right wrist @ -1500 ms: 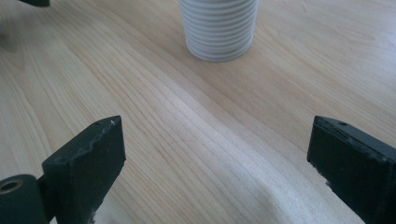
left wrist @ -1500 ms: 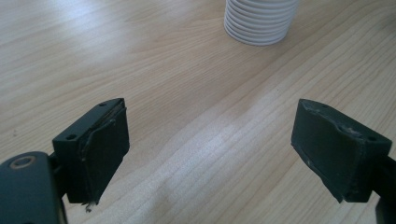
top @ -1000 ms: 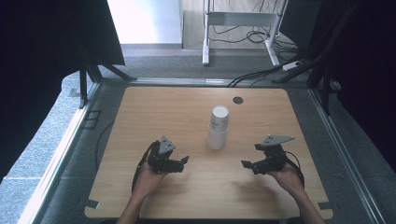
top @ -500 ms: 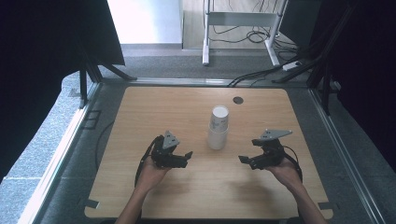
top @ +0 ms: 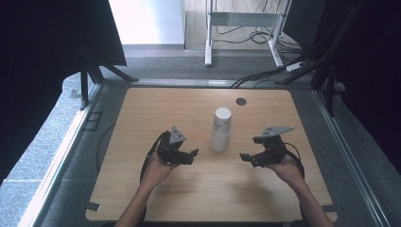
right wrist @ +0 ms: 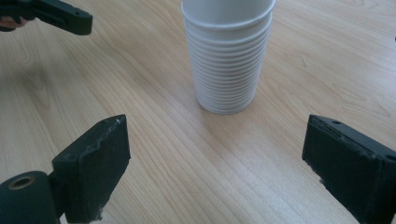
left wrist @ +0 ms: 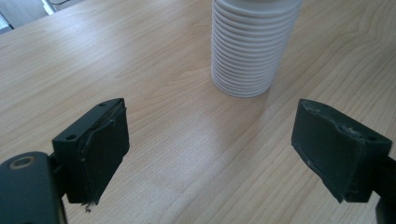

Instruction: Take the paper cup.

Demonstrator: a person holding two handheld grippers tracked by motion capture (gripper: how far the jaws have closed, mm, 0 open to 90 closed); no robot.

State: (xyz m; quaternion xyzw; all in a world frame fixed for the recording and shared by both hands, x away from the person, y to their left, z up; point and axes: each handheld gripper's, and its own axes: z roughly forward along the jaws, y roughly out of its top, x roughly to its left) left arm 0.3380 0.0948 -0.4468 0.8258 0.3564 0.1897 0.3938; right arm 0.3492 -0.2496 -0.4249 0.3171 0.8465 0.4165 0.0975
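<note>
Cup stack (top: pixel 221 129) between both agape grippers

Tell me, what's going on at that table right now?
Left gripper open, right gripper open, both empty. Stack of white cups upright on the table, between them, untouched. Nothing in the way.

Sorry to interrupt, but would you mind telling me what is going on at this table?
A person holds a two-jaw gripper in each hand over a light wooden table. A stack of white ribbed plastic cups stands upright between them. The left gripper and the right gripper both face it with jaws open, touching nothing.
</note>
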